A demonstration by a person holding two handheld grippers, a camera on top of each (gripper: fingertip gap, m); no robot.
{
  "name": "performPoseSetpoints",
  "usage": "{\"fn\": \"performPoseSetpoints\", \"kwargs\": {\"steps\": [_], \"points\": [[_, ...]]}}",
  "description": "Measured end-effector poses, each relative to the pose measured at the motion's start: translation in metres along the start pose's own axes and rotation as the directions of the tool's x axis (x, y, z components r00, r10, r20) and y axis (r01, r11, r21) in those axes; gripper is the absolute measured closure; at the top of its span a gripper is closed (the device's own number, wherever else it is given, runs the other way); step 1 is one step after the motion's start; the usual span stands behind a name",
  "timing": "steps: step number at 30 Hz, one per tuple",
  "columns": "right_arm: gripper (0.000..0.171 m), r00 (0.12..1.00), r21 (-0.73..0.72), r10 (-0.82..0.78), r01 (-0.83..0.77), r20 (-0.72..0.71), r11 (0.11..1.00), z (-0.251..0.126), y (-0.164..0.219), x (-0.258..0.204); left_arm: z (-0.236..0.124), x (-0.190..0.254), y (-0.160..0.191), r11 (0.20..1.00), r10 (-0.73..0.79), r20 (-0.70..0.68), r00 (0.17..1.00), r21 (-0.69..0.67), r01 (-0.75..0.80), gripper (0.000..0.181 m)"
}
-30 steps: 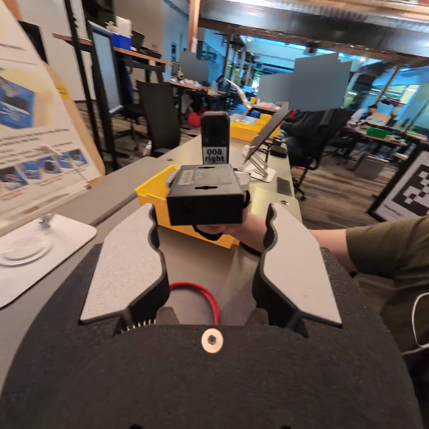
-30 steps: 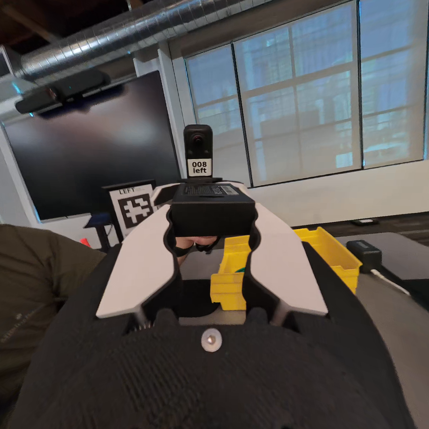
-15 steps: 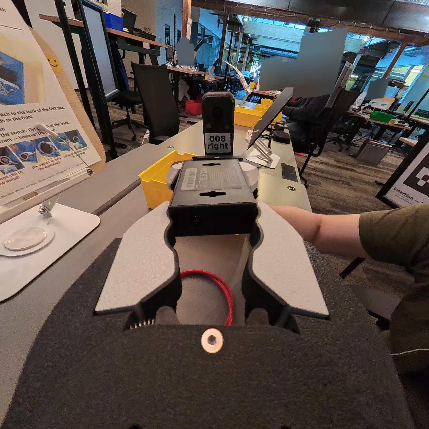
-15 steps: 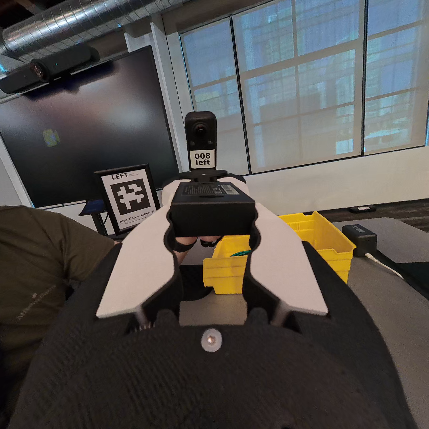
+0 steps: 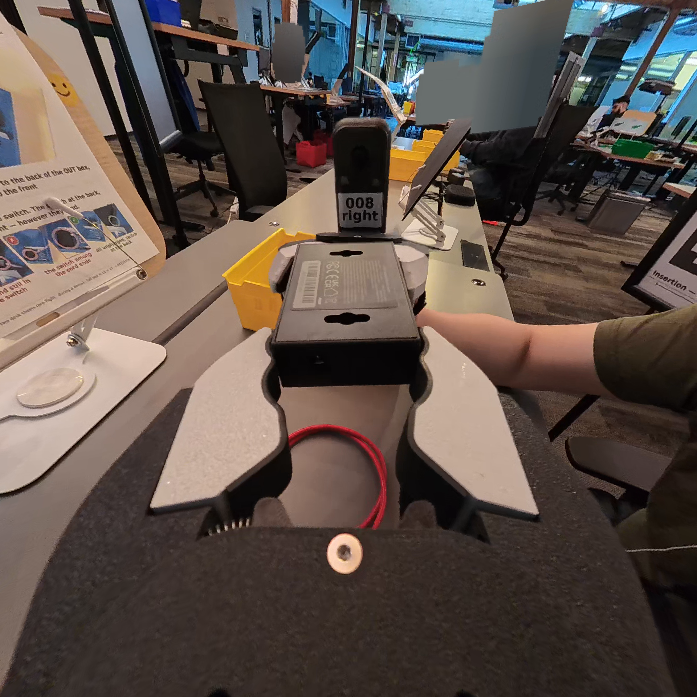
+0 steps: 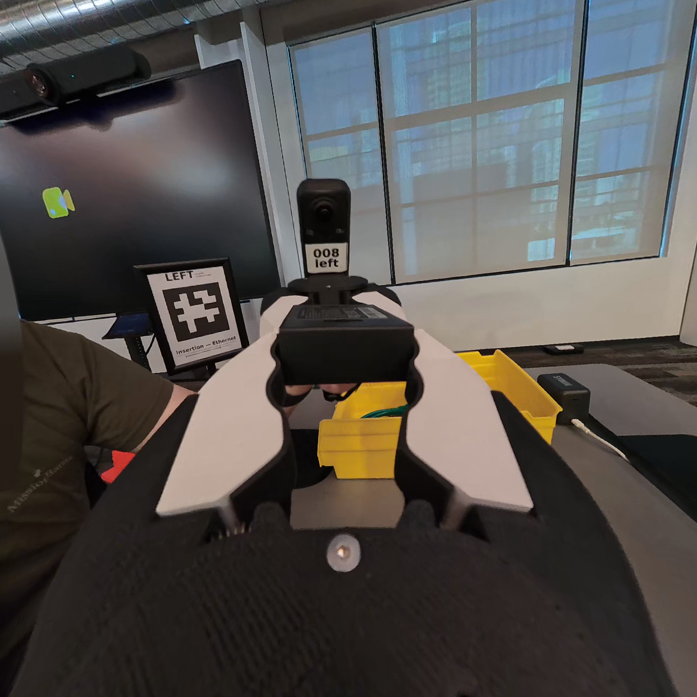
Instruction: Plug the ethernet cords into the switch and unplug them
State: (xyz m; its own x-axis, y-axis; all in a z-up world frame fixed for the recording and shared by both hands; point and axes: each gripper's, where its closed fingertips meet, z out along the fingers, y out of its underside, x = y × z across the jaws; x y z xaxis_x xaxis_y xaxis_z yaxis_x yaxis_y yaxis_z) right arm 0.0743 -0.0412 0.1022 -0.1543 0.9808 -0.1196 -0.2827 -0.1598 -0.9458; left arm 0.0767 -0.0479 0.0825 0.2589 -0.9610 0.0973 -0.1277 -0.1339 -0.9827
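The left gripper pinched one end of the black switch, held above the table; the right gripper clamped the opposite end, apparently just as firmly. Below the left gripper lay a loop of red cord. Beyond the right gripper stood a yellow bin holding a green cord.

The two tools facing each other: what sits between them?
A black switch, gripped at one end by the left tool and at the other by the right tool; both wrist views show it.
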Motion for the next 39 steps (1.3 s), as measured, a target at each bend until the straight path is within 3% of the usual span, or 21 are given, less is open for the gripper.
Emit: {"fn": "performPoseSetpoints", "kwargs": {"steps": [5,9,10,11,12,15,19,25,29,32,34,36,39], "points": [[0.104,0.999,0.045,-0.010,0.012,-0.036,0.999,-0.001,-0.014,-0.001,-0.002,0.003,-0.014,0.991,-0.074,-0.053,0.996,0.111,0.080,0.115],[0.104,0.995,0.137,-0.003,0.017,-0.101,0.990,-0.013,-0.032,0.008,-0.023,0.000,-0.027,0.971,-0.125,-0.084,0.989,0.195,0.139,0.117],[0.105,0.991,0.143,0.010,0.009,-0.133,0.990,-0.015,-0.032,0.014,-0.027,-0.005,-0.034,0.963,-0.136,-0.096,0.986,0.219,0.155,0.130],[0.106,0.986,0.141,0.026,-0.002,-0.165,0.990,-0.016,-0.031,0.020,-0.040,0.000,-0.043,0.945,-0.123,-0.166,0.978,0.282,0.167,0.180],[0.107,0.984,0.136,0.042,-0.019,-0.175,0.991,-0.015,-0.028,0.023,-0.050,-0.004,-0.051,0.907,-0.161,-0.192,0.968,0.359,0.221,0.181],[0.113,0.984,0.055,0.133,-0.127,-0.122,0.990,-0.002,-0.002,0.024,-0.055,-0.019,-0.042,0.901,-0.232,-0.222,0.947,0.316,0.295,0.181],[0.118,0.967,-0.218,0.246,-0.254,-0.062,0.942,0.017,0.057,0.016,-0.046,-0.033,-0.031,0.917,-0.265,-0.132,0.955,0.273,0.292,0.181],[0.113,0.997,-0.655,-0.048,0.079,0.066,0.751,0.041,0.165,-0.021,-0.091,-0.051,-0.054,0.935,-0.172,0.129,0.977,0.335,0.121,0.166],[0.101,0.991,-0.779,-0.129,0.108,0.035,0.618,0.056,0.229,-0.025,-0.123,-0.043,-0.072,0.909,-0.146,0.164,0.975,0.411,0.067,0.162],[0.088,0.999,-0.865,-0.034,-0.004,-0.025,0.502,0.052,0.263,-0.034,-0.134,-0.042,-0.073,0.912,-0.130,0.191,0.973,0.409,0.042,0.161],[0.089,0.998,-0.876,0.034,-0.066,-0.056,0.478,0.055,0.278,-0.045,-0.138,-0.043,-0.074,0.915,-0.125,0.202,0.971,0.403,0.034,0.160],[0.106,0.995,-0.900,-0.084,-0.007,-0.049,0.436,0.052,0.290,-0.037,-0.142,-0.044,-0.074,0.919,-0.120,0.218,0.969,0.394,0.025,0.156],[0.108,0.987,-0.910,-0.136,-0.022,-0.086,0.413,0.046,0.283,-0.024,-0.148,-0.037,-0.076,0.927,-0.069,0.223,0.972,0.373,-0.020,0.151]]}}
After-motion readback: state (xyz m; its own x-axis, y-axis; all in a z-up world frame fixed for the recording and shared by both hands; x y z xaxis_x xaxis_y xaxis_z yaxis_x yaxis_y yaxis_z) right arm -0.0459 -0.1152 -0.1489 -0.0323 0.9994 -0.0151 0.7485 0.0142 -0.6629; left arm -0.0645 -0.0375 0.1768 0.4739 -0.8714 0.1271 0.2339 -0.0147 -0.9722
